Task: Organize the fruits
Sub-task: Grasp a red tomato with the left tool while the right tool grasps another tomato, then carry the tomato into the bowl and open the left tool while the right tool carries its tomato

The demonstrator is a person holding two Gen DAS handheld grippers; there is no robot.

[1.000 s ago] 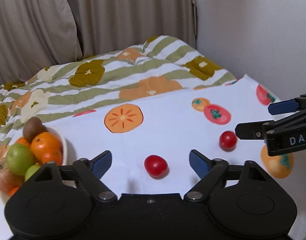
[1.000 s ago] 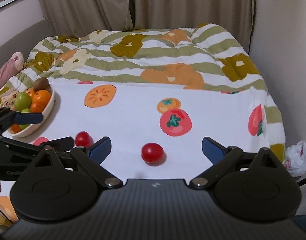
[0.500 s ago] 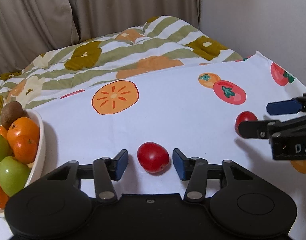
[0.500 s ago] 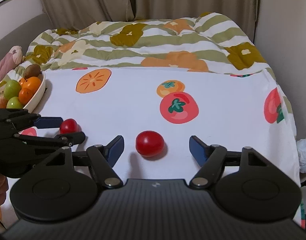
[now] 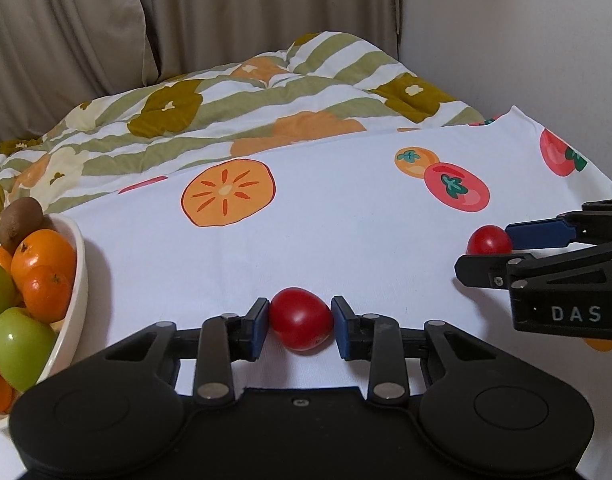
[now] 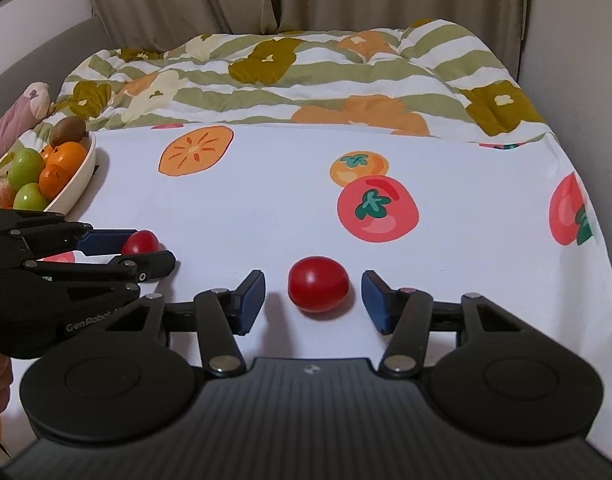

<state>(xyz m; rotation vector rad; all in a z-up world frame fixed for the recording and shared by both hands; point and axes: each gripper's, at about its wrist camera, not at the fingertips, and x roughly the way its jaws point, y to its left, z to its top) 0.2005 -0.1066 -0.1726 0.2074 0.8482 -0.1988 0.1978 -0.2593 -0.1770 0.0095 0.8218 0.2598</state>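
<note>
The left tongs (image 5: 300, 326) are closed on a red tomato (image 5: 301, 324), with both blue pads (image 5: 258, 330) pressed against its sides; the tomato rests on the white fruit-print cloth (image 5: 346, 232). The right tongs (image 6: 313, 300) are spread, and a second red tomato (image 6: 318, 284) lies on the cloth between the two blue pads (image 6: 248, 304), with a gap left on each side. In the right wrist view, the left tongs are seen at the left edge with the first tomato partly hidden between them. A cream bowl (image 5: 77, 280) is placed to the left on the cloth and is filled with oranges (image 5: 44, 256), green apples (image 5: 20, 346) and a kiwi (image 5: 20, 220). Behind the cloth, a striped floral duvet (image 6: 306, 72) is spread on the bed, with curtains (image 5: 186, 20) beyond.
</note>
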